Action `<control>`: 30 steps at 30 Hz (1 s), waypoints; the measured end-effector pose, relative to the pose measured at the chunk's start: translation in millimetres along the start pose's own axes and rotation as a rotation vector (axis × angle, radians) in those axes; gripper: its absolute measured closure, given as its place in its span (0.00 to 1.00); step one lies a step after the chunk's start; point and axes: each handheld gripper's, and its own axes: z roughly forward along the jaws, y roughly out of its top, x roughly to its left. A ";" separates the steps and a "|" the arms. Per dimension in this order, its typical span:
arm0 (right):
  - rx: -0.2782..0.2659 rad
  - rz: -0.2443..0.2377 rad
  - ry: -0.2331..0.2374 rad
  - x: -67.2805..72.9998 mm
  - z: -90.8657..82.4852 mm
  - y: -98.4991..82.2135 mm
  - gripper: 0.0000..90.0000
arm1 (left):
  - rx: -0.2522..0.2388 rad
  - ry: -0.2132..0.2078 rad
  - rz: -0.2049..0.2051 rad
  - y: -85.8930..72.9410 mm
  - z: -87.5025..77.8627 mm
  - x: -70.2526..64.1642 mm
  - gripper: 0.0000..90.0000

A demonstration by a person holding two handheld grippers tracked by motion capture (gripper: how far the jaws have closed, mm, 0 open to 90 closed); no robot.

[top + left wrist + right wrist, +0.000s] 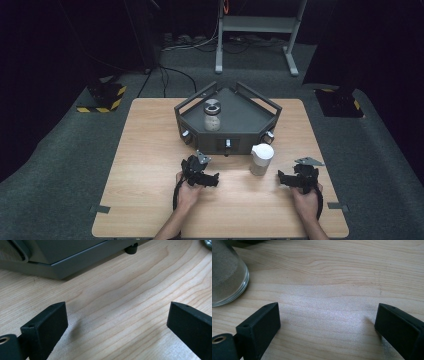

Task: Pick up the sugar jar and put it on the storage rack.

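A frosted glass jar with a white lid stands on the wooden table, just in front of the grey tray's right corner. My right gripper lies low to the right of it, open, jaws pointing left. In the right gripper view the jar stands beyond the left jaw, and the gripper has bare wood between its fingers. My left gripper sits left of the jar, open and empty. A second jar with a metal lid stands inside the grey tray.
The grey five-sided tray has raised handle bars and small knobs along its front. Its base and a black foot lie close ahead of my left gripper. Beyond the table are grey carpet, a metal stand and cables.
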 end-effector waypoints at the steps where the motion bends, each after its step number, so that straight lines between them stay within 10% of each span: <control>1: 0.000 0.000 0.000 0.0 0.0 0.0 0.06 | -0.001 0.000 -0.005 -0.8 0.5 0.0 0.04; 30: 0.000 -0.001 -0.001 0.2 -0.1 -0.1 0.07 | -0.025 0.021 -0.014 -13.9 5.3 -3.5 0.01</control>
